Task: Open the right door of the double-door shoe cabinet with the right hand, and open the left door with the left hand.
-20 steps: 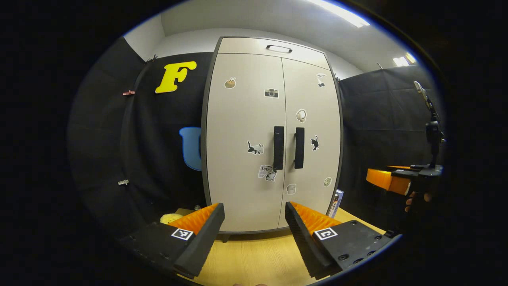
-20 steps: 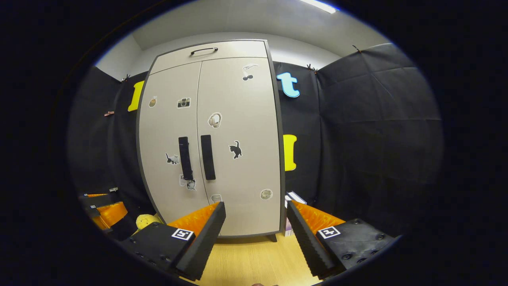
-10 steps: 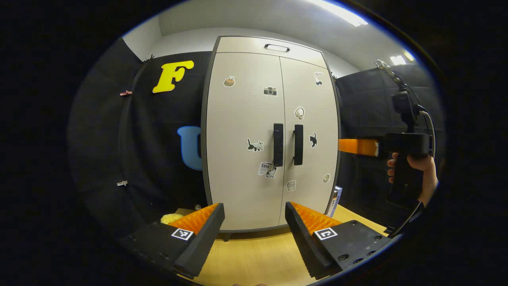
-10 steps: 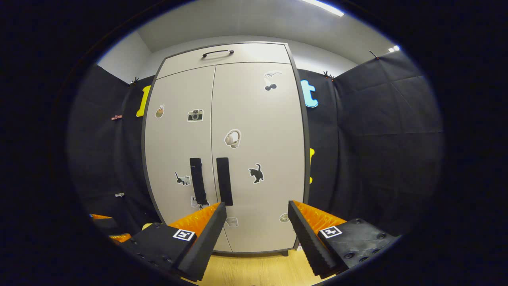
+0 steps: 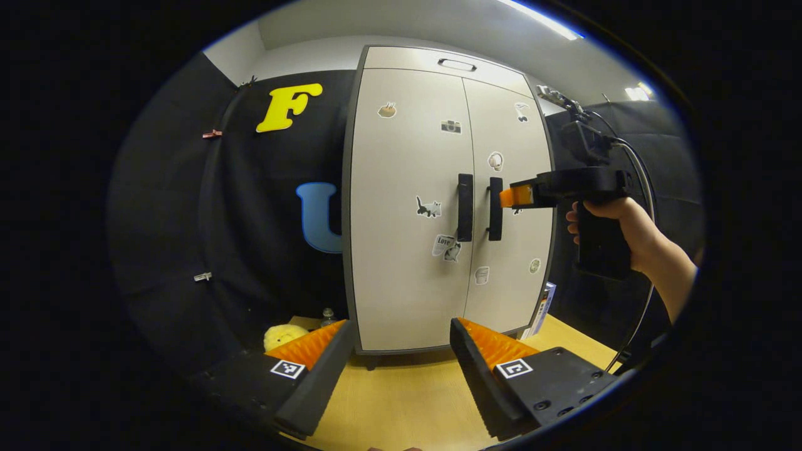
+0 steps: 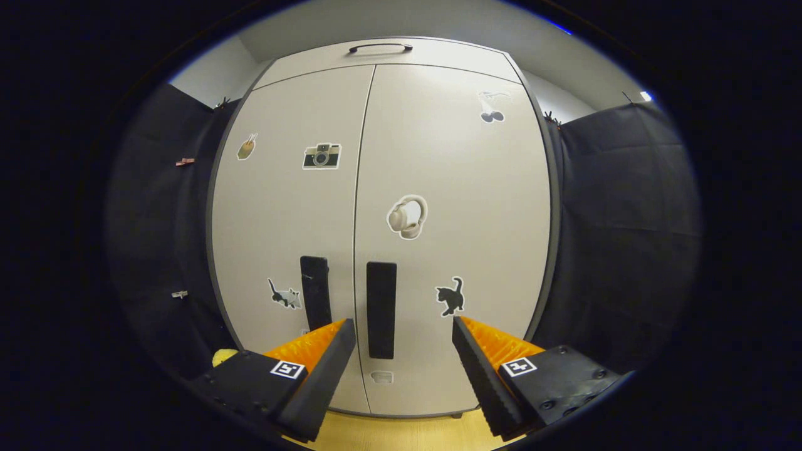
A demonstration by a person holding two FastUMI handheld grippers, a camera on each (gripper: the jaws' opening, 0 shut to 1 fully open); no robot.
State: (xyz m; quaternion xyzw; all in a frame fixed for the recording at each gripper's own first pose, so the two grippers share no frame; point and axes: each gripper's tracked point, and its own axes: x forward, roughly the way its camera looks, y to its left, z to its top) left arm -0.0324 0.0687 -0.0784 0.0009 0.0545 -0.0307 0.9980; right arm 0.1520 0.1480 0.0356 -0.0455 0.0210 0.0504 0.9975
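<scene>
Right claw (image 6: pixel 404 332), spread and empty, lines up on the right door's handle (image 6: pixel 381 309) to hook it; left claw (image 5: pixel 398 341) waits released, farther back.

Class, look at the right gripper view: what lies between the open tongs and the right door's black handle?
Nothing: in the right gripper view the right tongs stand open before the right handle, with bare air between them.

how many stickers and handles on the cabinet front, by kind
Stickers on left door: 4
Stickers on right door: 5
Vertical black door handles: 2
Top handle: 1
Total: 12
</scene>
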